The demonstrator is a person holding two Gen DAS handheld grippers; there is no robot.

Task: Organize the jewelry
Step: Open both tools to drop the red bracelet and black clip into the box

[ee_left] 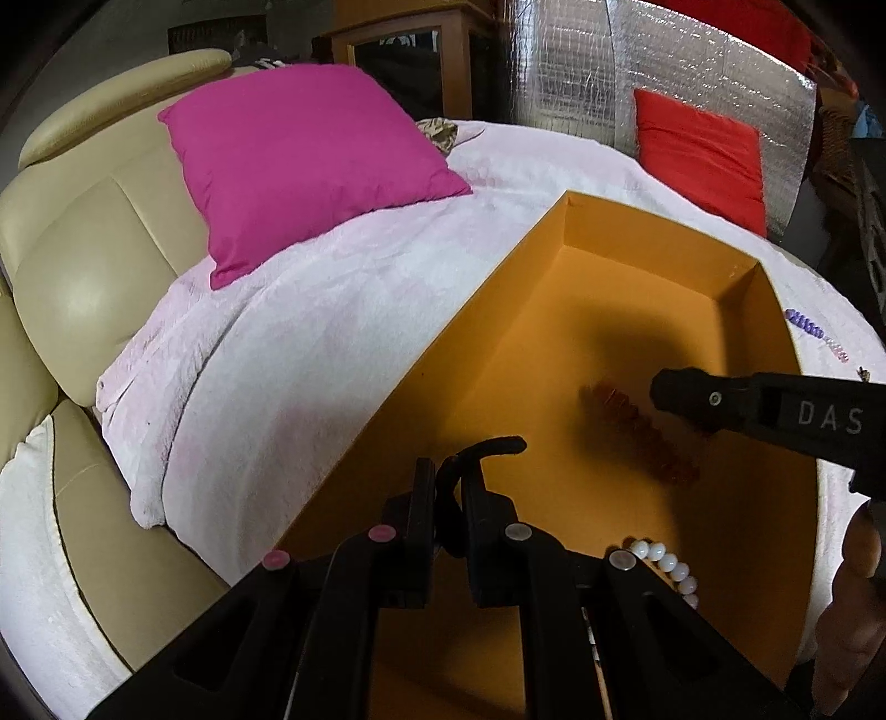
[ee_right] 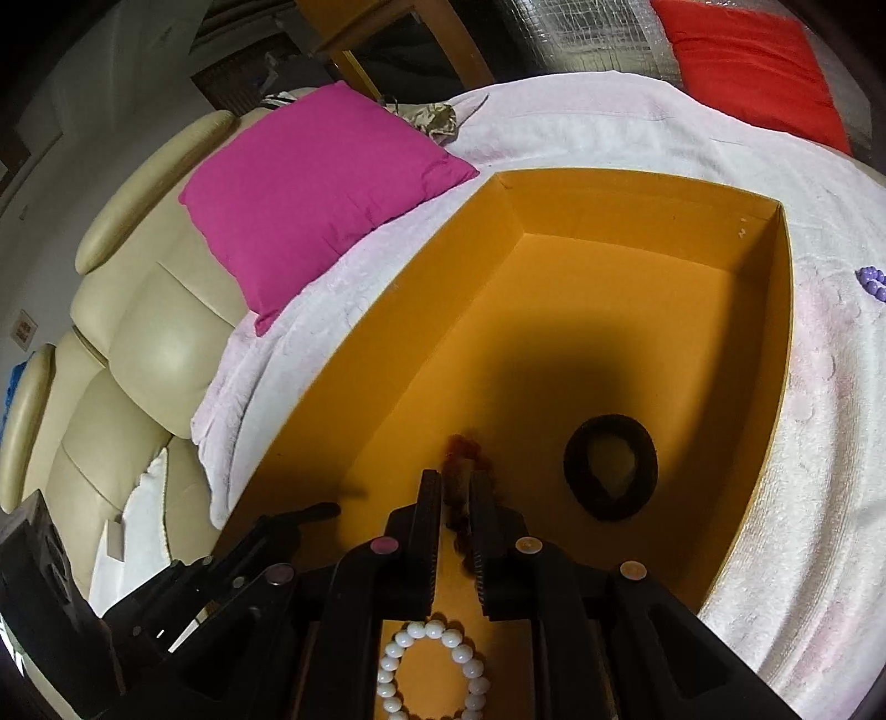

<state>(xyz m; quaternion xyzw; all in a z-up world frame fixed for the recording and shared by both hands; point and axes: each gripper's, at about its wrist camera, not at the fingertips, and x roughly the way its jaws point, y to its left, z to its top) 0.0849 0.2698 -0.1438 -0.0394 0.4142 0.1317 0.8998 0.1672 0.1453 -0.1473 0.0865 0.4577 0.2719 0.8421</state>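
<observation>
An orange box (ee_left: 498, 310) (ee_right: 609, 194) lies on a pink blanket. My left gripper (ee_left: 448, 487) is shut on a black hair band (ee_left: 498, 446) over the box's left part. My right gripper (ee_right: 457, 487) is shut on a dark red bead bracelet (ee_right: 462, 446), which hangs blurred below its tip in the left wrist view (ee_left: 648, 437). The right gripper's finger (ee_left: 764, 412) shows there too. A white bead bracelet (ee_right: 432, 664) (ee_left: 670, 565) and a black ring-shaped band (ee_right: 609, 468) lie on the box floor. A purple bead bracelet (ee_left: 814, 332) (ee_right: 872, 279) lies on the blanket right of the box.
The pink blanket (ee_left: 310, 332) covers a beige leather sofa (ee_left: 83, 266). A magenta cushion (ee_left: 299, 160) leans at the back left, a red cushion (ee_left: 703, 149) at the back right. A wooden cabinet (ee_left: 421, 50) and a silver foil sheet (ee_left: 581, 72) stand behind.
</observation>
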